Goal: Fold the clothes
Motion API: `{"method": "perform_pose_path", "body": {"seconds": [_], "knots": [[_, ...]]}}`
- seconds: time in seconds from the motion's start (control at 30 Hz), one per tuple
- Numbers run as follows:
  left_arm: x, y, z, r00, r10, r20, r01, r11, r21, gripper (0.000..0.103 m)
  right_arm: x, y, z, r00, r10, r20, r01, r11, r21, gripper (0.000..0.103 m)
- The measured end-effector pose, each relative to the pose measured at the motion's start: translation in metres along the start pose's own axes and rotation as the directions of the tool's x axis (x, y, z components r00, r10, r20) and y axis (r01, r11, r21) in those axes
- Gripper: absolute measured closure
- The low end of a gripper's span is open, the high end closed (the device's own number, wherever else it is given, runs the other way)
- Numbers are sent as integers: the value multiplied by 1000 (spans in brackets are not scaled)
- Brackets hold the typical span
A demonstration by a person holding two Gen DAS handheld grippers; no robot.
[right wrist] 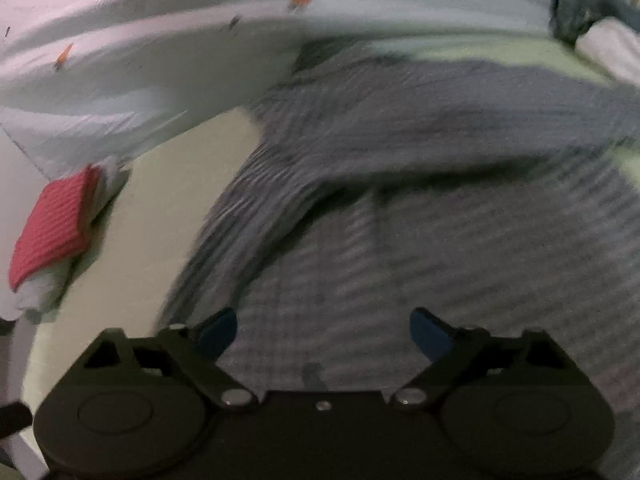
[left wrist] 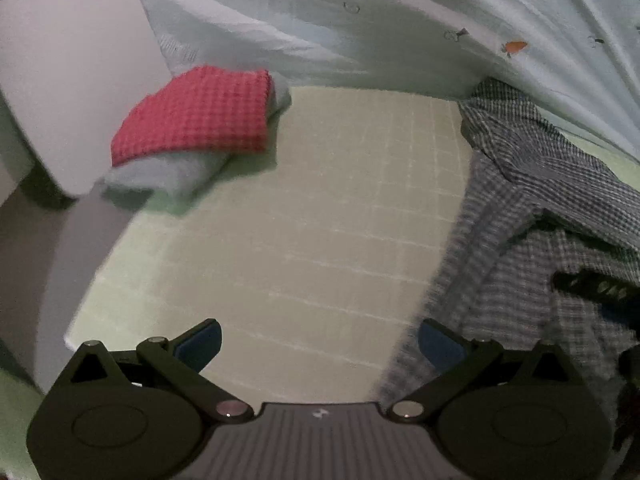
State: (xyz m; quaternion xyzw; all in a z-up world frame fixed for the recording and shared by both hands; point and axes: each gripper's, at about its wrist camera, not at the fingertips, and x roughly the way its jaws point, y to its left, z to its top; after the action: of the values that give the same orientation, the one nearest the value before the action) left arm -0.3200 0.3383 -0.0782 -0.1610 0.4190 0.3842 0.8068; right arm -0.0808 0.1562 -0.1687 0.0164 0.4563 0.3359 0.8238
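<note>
A blue-and-white checked shirt (left wrist: 540,208) lies crumpled on the right side of a pale green grid mat (left wrist: 320,208). In the right wrist view the same checked shirt (right wrist: 400,220) fills the middle and right, blurred by motion. My left gripper (left wrist: 320,344) is open over bare mat, its right finger at the shirt's left edge. My right gripper (right wrist: 324,332) is open just above the shirt, nothing between its fingers. A folded stack, red waffle cloth (left wrist: 192,116) on a pale blue one, sits at the mat's far left corner.
A light blue bedsheet (left wrist: 400,20) with small carrot prints hangs behind the mat. A white wall or box (left wrist: 68,80) stands at the left. The folded red waffle cloth (right wrist: 52,228) shows at the left edge of the right wrist view. A dark object (left wrist: 592,286) lies on the shirt at right.
</note>
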Motion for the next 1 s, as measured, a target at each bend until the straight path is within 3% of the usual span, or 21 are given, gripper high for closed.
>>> {"method": "perform_pose_path", "body": {"seconds": [0.03, 0.1, 0.17, 0.33, 0.5, 0.57, 0.67, 1.0], "knots": [[2, 11, 2, 1000, -5, 10, 5, 1000, 15, 0, 4, 12, -10, 1000, 18, -8, -18, 1000, 17, 19], [6, 29, 5, 1000, 0, 19, -1, 999, 44, 0, 11, 33, -25, 998, 48, -31, -46, 998, 45, 36], [10, 45, 7, 1000, 6, 17, -7, 998, 61, 0, 15, 51, -38, 995, 80, -61, -75, 995, 72, 46], [19, 67, 4, 999, -44, -11, 45, 994, 95, 0, 12, 76, -59, 993, 89, -77, -82, 993, 90, 61], [22, 76, -5, 997, -70, -17, 72, 985, 155, 0, 12, 90, -65, 996, 60, -66, -54, 994, 97, 68], [21, 81, -5, 998, -68, -10, 69, 986, 155, 0, 15, 94, -66, 995, 59, -78, -53, 995, 83, 87], [22, 86, -3, 998, -67, -9, 68, 988, 135, 0, 15, 94, -68, 995, 58, -80, -52, 996, 69, 101], [19, 56, -4, 991, -131, -10, 131, 980, 148, 0, -24, 70, -59, 998, 46, 38, -47, 998, 32, 102]]}}
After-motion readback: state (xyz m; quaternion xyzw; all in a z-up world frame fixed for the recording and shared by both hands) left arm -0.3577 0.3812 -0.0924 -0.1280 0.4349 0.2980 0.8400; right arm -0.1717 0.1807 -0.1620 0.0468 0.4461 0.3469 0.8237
